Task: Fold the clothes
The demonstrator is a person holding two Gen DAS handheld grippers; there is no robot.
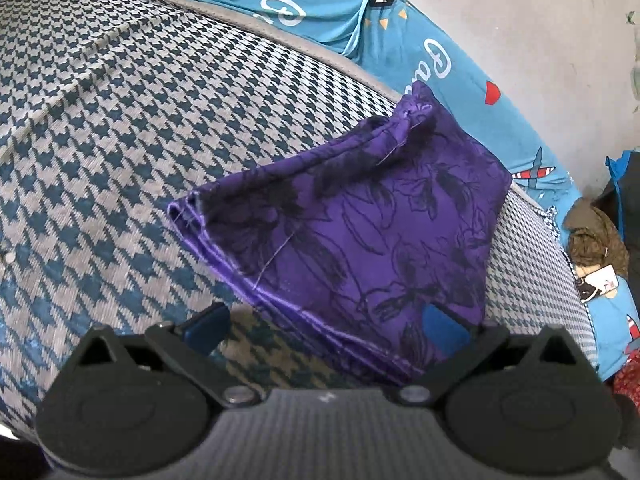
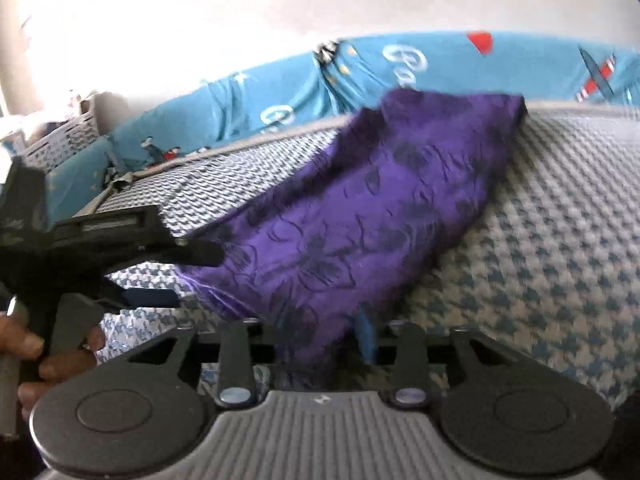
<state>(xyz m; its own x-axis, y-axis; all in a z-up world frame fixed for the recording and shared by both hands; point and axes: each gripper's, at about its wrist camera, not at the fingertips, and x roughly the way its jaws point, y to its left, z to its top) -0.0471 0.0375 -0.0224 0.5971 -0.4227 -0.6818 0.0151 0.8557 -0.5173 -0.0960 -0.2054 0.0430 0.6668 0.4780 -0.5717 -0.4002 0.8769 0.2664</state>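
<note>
Folded purple cloth (image 1: pixel 360 236) laid on houndstooth mat (image 1: pixel 100 128) — left gripper (image 1: pixel 324 330) spread wide, empty; right gripper (image 2: pixel 320 344) pinched on cloth edge.

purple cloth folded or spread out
Folded: the purple cloth lies as a compact stack on the houndstooth cover, several layered hems showing along its near edge.

Your right tool (image 2: pixel 320 344) blurs where the purple floral folded cloth (image 2: pixel 344 216) covers its left finger; beside that cloth, your hand (image 2: pixel 36 356) is cut off.
</note>
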